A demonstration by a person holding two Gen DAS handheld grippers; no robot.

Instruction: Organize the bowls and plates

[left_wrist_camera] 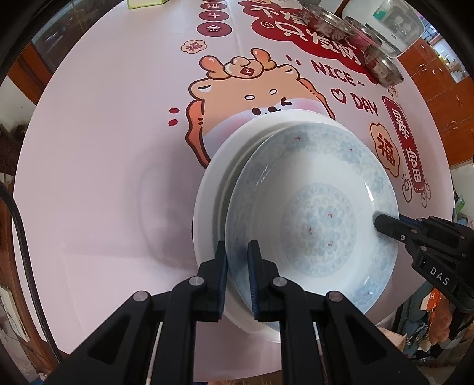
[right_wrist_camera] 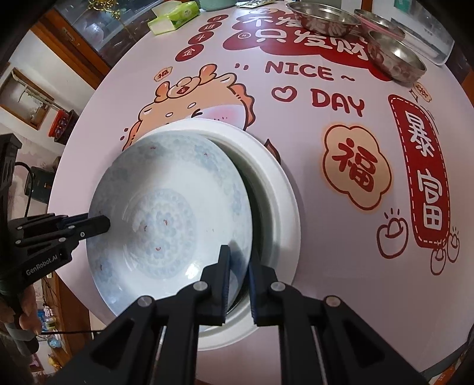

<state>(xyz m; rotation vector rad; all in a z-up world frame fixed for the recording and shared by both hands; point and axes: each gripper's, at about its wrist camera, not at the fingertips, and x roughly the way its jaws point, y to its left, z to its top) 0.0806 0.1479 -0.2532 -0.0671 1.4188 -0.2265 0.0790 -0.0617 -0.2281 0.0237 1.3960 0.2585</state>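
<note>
A blue-patterned plate (left_wrist_camera: 320,207) (right_wrist_camera: 166,207) lies tilted in a larger plain white plate (left_wrist_camera: 213,189) (right_wrist_camera: 275,189) on the printed tablecloth. My left gripper (left_wrist_camera: 237,245) is shut on the patterned plate's near rim in the left wrist view. It shows from the side (right_wrist_camera: 106,222) in the right wrist view, at that plate's left rim. On the opposite rim my right gripper (right_wrist_camera: 238,251) is also shut, and it shows at the plate's right edge (left_wrist_camera: 377,220) in the left wrist view. The white plate's middle is hidden under the patterned one.
Three steel bowls (right_wrist_camera: 323,17) (right_wrist_camera: 379,23) (right_wrist_camera: 397,59) stand at the table's far right, next to a clear container (left_wrist_camera: 394,23). A green tissue box (right_wrist_camera: 174,14) lies at the far left. The round table's edge (right_wrist_camera: 68,165) curves close on the left.
</note>
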